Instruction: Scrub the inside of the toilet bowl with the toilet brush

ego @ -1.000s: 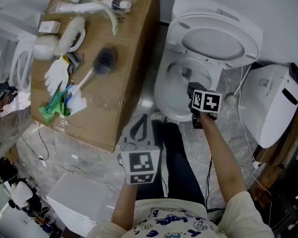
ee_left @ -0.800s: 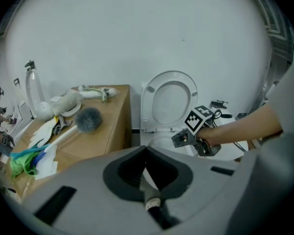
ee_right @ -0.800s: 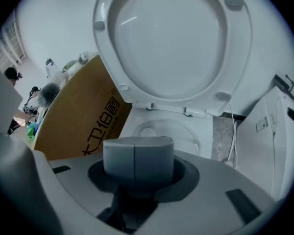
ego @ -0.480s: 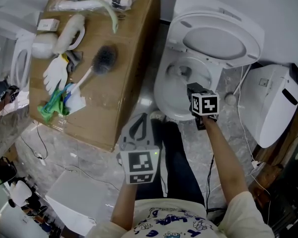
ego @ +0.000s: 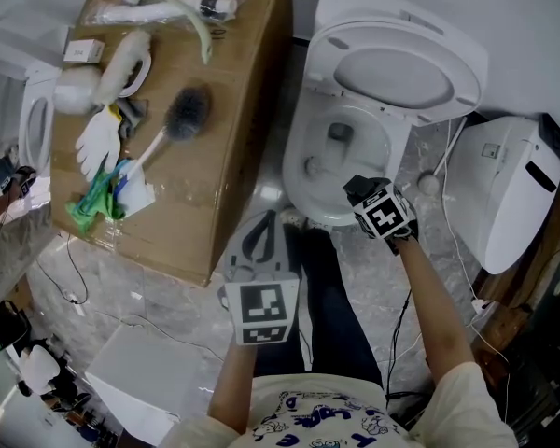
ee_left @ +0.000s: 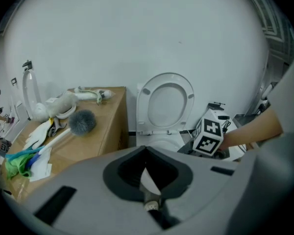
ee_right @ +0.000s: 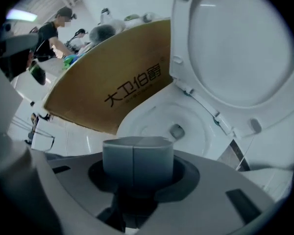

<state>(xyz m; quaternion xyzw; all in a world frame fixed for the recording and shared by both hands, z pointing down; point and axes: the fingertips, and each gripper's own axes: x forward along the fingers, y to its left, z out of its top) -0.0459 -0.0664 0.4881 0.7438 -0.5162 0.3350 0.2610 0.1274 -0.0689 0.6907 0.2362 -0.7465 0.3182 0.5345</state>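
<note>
The toilet brush (ego: 185,110), grey bristle head on a white handle, lies on a cardboard box (ego: 233,138) to the left of the toilet; it also shows in the left gripper view (ee_left: 82,121). The white toilet bowl (ego: 299,180) stands with its lid up (ego: 401,68). My right gripper (ego: 355,187) is shut and empty at the bowl's front rim, and its view looks into the bowl (ee_right: 137,119) past the closed jaws (ee_right: 134,151). The left gripper (ego: 266,217) is shut and empty, low in front of the box and aimed at the toilet (ee_left: 157,141).
White gloves (ego: 98,143), a green item (ego: 98,199), a white bottle (ego: 121,63) and a bagged hose share the box top. A second white toilet unit (ego: 513,194) stands right of the bowl. Cables run over the marble floor. A person (ee_right: 54,31) stands beyond the box.
My right gripper has drawn back from over the bowl towards its front rim and tilted. The left gripper and the brush have stayed put.
</note>
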